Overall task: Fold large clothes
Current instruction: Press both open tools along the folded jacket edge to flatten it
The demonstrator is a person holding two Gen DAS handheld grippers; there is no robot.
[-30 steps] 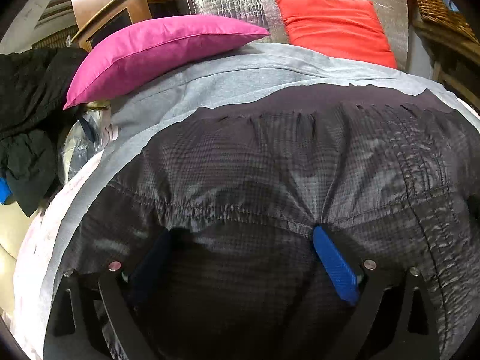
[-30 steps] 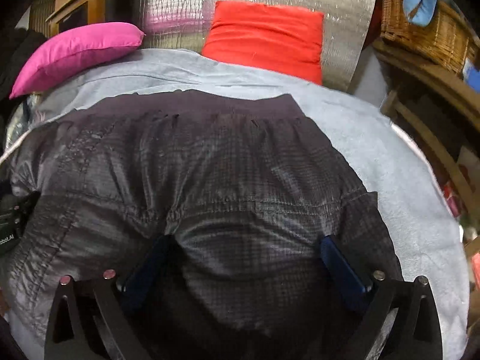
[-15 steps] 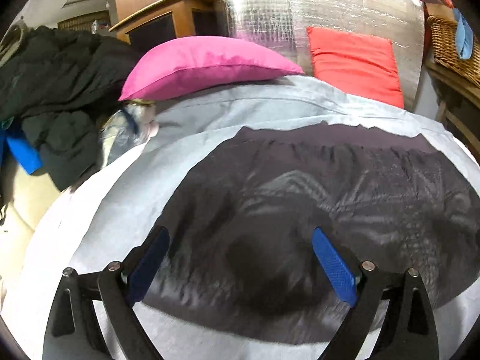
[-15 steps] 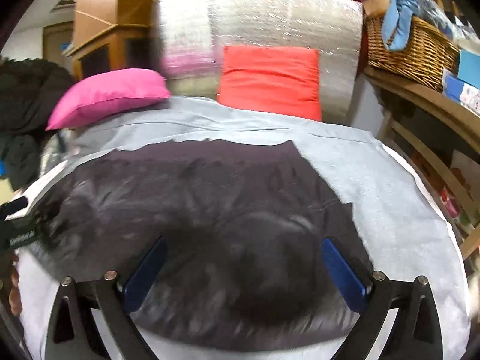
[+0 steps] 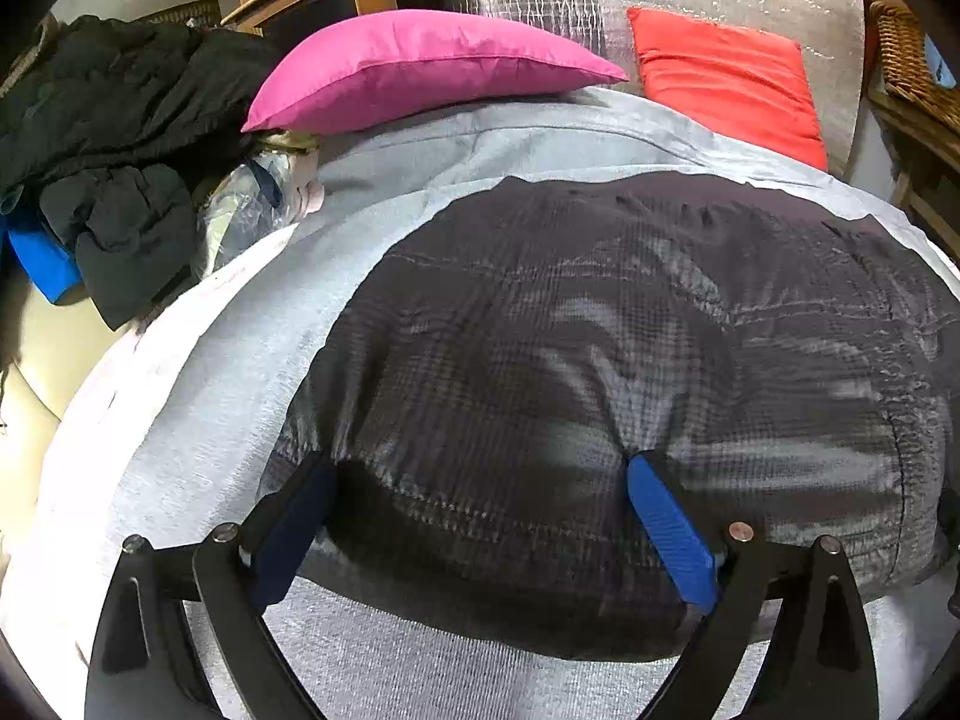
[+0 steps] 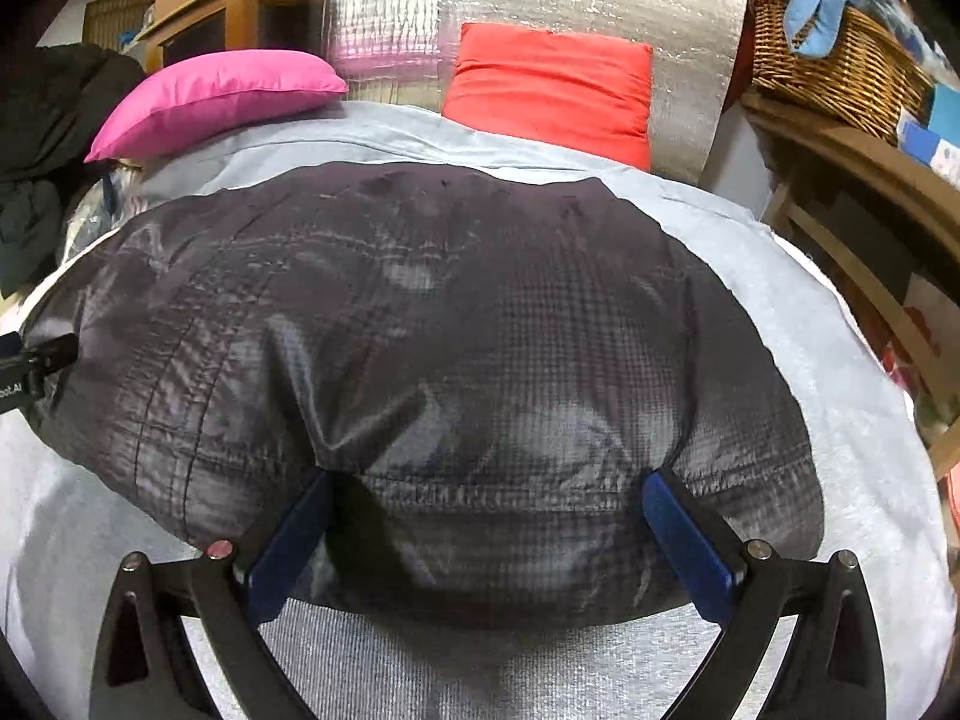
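I have both claws spread wide over the near hem of the dark quilted jacket (image 5: 600, 360), which lies flat on the grey bed cover (image 5: 240, 372). My left claw (image 5: 480, 480) and right claw (image 6: 489, 492) grip nothing. A pink pillow (image 5: 420, 66) lies at the far left.

the right gripper (image 6: 486, 531), spread wide, rests against the dark checked garment (image 6: 432, 372) on grey bedding (image 6: 840, 420).
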